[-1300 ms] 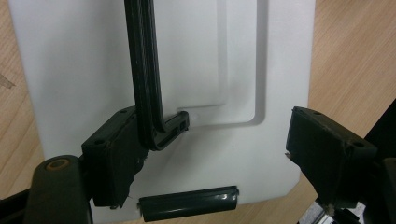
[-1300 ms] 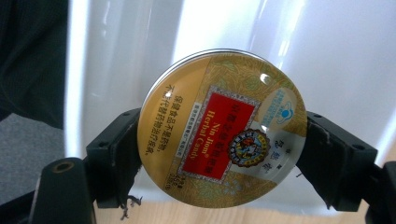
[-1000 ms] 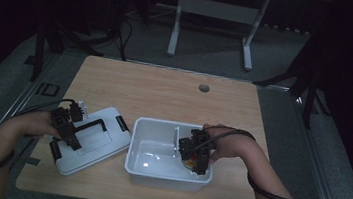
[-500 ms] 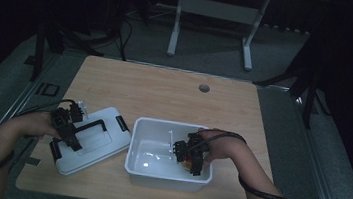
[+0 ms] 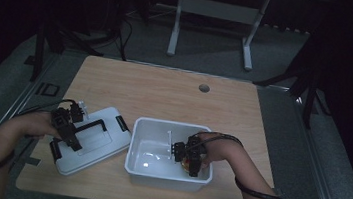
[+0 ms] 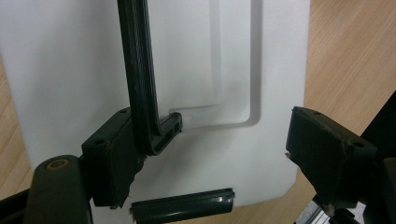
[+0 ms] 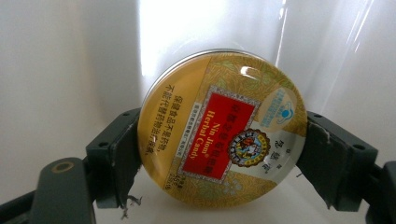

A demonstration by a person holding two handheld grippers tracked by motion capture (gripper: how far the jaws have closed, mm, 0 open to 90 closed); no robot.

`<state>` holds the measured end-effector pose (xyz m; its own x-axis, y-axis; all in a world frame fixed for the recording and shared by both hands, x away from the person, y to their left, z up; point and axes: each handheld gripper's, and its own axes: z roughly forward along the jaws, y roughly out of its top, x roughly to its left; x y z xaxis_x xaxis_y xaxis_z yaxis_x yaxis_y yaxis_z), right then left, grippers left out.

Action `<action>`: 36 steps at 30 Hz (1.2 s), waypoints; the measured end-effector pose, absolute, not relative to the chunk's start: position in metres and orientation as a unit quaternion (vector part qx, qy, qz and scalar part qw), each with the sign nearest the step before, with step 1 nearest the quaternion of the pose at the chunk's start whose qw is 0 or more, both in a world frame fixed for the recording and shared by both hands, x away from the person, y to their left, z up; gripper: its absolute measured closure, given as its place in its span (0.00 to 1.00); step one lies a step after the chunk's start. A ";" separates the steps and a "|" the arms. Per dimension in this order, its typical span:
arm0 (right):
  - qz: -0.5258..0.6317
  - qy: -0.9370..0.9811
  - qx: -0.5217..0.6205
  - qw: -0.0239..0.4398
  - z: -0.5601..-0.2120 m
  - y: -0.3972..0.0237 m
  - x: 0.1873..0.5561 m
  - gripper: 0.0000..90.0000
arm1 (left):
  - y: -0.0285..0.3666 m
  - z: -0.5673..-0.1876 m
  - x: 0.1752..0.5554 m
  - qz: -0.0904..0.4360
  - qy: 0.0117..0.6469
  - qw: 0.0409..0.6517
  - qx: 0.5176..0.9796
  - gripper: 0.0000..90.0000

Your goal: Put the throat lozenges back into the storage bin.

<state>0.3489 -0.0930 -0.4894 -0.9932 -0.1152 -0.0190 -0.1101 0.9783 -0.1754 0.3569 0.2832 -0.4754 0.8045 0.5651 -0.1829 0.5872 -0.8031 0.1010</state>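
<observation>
One wooden table (image 5: 164, 98) bears a white bin (image 5: 155, 137), dark floor (image 5: 210, 48) beyond.

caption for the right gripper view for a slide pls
Right gripper clamps a round yellow herbal candy tin inside the white bin.

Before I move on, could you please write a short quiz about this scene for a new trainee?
1. True or false: the right hand-held gripper holds a round yellow candy tin between its jaws.
2. Where is the right hand-held gripper working?
A. over the bare wooden table
B. inside the white bin
C. above the lid
3. Which black part of the white lid lies against one jaw of the left hand-held gripper?

Key
1. True.
2. B.
3. The lid's black handle; the jaws stand wide apart and do not clamp it.
</observation>
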 end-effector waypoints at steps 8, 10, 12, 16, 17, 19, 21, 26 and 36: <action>-0.084 0.995 -0.044 0.013 -0.489 -0.095 0.351 0.19 | 0.283 -0.476 0.357 -0.072 0.304 0.076 0.947 0.22; -0.081 0.996 -0.036 0.014 -0.488 -0.095 0.352 0.16 | 0.283 -0.476 0.358 -0.072 0.304 0.075 0.947 0.22; -0.077 0.996 -0.033 0.018 -0.487 -0.095 0.352 0.15 | 0.282 -0.476 0.358 -0.071 0.301 0.073 0.948 0.22; -0.061 0.997 -0.040 0.029 -0.478 -0.095 0.350 0.15 | 0.283 -0.476 0.357 -0.072 0.303 0.074 0.947 0.22; -0.054 0.997 -0.043 0.033 -0.475 -0.096 0.350 0.15 | 0.283 -0.475 0.357 -0.072 0.303 0.074 0.947 0.22; -0.040 0.997 -0.045 0.040 -0.465 -0.097 0.348 0.15 | 0.284 -0.476 0.357 -0.072 0.304 0.074 0.947 0.22; -0.021 0.998 -0.045 0.042 -0.453 -0.099 0.346 0.15 | 0.284 -0.476 0.357 -0.072 0.304 0.073 0.947 0.22; 0.009 0.998 -0.043 0.048 -0.419 -0.108 0.341 0.15 | 0.285 -0.476 0.356 -0.070 0.303 0.072 0.948 0.22; 0.056 0.995 0.003 0.081 -0.377 -0.162 0.338 0.15 | 0.287 -0.472 0.353 -0.056 0.304 0.075 0.948 0.22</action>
